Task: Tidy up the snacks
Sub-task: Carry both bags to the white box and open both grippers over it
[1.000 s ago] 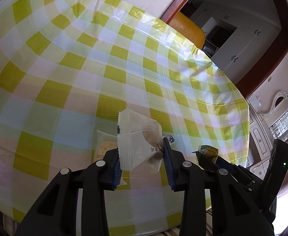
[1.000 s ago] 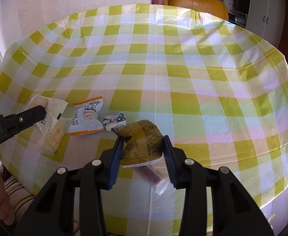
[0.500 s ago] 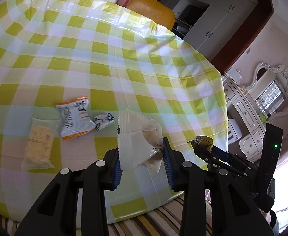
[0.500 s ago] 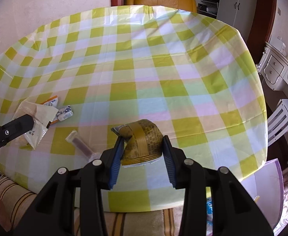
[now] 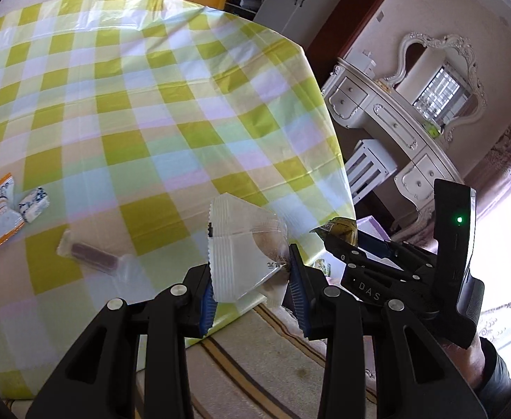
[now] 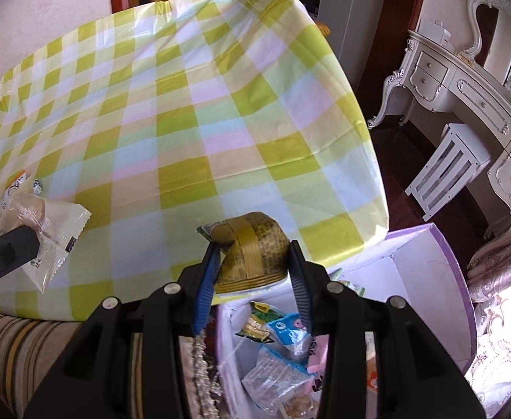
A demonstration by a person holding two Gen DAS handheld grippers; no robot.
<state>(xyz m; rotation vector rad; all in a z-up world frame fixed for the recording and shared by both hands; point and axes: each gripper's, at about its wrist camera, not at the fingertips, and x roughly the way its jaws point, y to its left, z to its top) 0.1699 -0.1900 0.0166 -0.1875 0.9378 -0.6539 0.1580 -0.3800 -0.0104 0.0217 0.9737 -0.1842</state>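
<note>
both carry loads boxward: left gripper (image 5: 252, 288) clamps a white crinkle-edged plastic snack packet (image 5: 243, 244), right gripper (image 6: 253, 279) pinches a gold-brown foil pouch (image 6: 252, 248) near the lilac-rimmed white box (image 6: 426, 272) (already holding snacks).

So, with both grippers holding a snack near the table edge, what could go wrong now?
The white snack packet is pinched in the left gripper only by its thin lower part, so it may slip out. The right gripper holds the gold snack packet over the table edge, not clearly over the purple box; an early release could miss it.

both grippers (image 5: 252, 291) (image 6: 253, 279) angled down, jaws clamped.
</note>
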